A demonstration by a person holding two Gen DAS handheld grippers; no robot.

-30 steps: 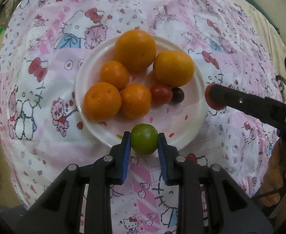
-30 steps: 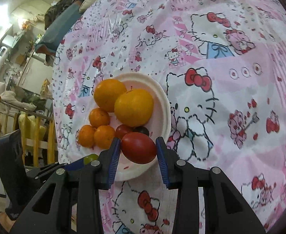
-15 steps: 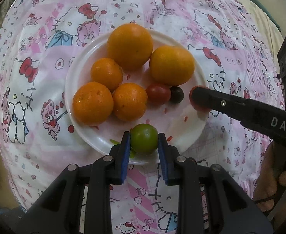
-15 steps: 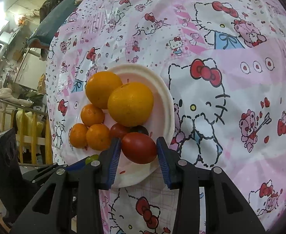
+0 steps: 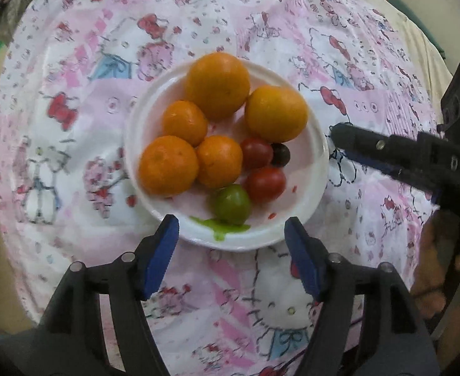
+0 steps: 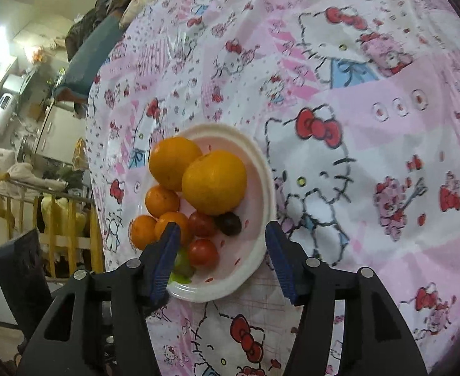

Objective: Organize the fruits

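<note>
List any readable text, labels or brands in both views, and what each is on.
"DAS": white letters on the right gripper body in the left wrist view, cut off at the frame edge.
Tablecloth: cartoon prints only, no readable words.
Nothing else legible.

White plate (image 6: 262, 169) of fruit, right gripper (image 6: 219, 258) fingers (image 6: 167, 257) spread
</note>
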